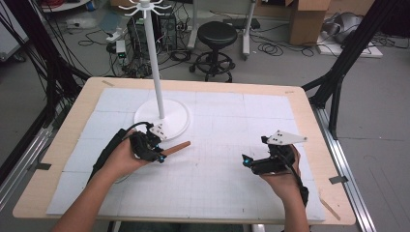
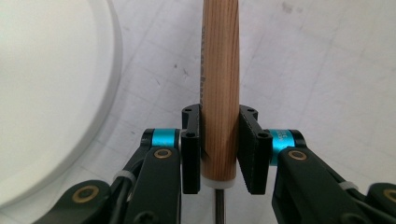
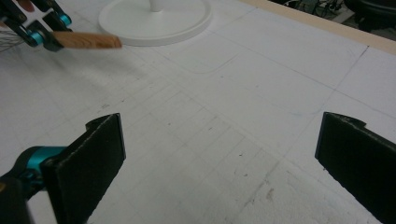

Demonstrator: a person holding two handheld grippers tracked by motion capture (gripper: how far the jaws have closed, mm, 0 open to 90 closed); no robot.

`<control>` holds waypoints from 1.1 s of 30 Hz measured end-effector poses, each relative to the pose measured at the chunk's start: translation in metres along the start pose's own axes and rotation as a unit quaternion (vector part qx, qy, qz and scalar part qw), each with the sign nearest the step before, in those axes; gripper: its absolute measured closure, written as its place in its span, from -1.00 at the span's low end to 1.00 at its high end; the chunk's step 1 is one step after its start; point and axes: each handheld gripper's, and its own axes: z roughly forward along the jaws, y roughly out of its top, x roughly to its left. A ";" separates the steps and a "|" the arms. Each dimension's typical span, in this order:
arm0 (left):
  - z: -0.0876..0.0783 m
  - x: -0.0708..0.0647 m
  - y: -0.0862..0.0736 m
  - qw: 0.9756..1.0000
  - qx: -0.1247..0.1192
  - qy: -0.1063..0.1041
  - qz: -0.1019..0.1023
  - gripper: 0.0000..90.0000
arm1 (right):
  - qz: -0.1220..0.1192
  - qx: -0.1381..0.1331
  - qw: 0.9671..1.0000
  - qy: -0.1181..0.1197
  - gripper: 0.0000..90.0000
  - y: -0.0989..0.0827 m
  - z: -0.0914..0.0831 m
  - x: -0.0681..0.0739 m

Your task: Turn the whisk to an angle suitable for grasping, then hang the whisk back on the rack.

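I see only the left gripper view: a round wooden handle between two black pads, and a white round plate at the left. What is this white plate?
Observer: It is the round base of a tall white stand with hooked arms at its top.
Operator: Is the handle lying on the table?
Observer: No, in the high view the wooden handle is off the white gridded mat, sticking out from the left gripper toward the middle.
Operator: And the other gripper?
Observer: The right gripper is open, with nothing between its pads, above bare mat.
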 end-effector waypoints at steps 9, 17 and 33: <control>-0.035 0.002 0.013 0.999 -0.050 0.004 0.006 0.62 | 0.000 0.000 1.000 0.004 -0.99 0.002 0.004 -0.001; -0.052 0.008 0.013 0.998 -0.064 0.004 0.000 0.62 | 0.003 0.002 1.000 0.004 -0.99 0.002 0.004 -0.002; -0.062 0.009 0.009 0.997 -0.081 0.004 0.001 0.62 | -0.001 0.008 1.000 0.006 -0.99 0.003 0.009 0.001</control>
